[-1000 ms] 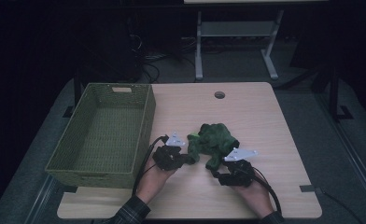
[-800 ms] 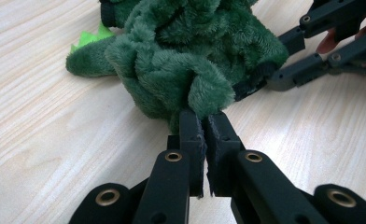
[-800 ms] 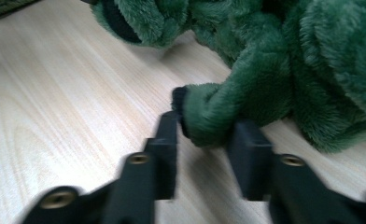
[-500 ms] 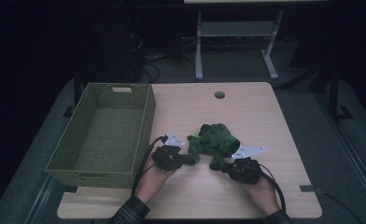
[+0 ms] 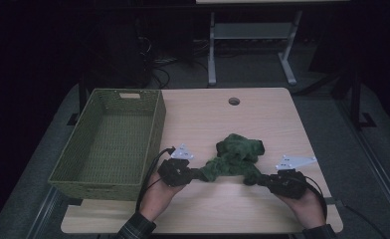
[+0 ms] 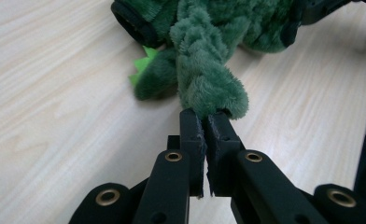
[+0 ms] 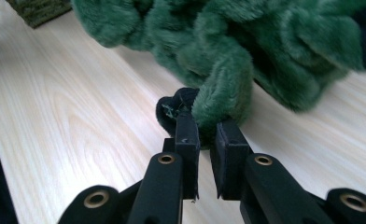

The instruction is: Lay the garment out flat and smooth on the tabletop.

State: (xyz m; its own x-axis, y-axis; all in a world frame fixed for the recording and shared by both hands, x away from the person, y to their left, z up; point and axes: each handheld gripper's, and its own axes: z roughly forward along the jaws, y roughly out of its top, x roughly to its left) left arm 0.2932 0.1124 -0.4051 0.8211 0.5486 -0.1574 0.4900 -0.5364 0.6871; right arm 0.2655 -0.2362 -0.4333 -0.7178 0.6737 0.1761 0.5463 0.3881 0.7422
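plush toy [image 5: 237,157], green and fuzzy, lay stretched across the table [image 5: 262,112] toward its near edge, just right of the wicker basket [image 5: 108,142] on the left edge. my left gripper [image 6: 203,122] was clamped on one soft limb, jaws nearly together. my right gripper [image 7: 204,127] had just closed its jaws on another limb with a dark tip, near the right corner. both my hands [image 5: 155,196] rested by the near edge.

Clamped now: right gripper [image 7: 202,133] just closed on a limb of the green plush toy [image 7: 246,42] (black tip bulging left of the pads), pale table [image 7: 78,130] beneath.
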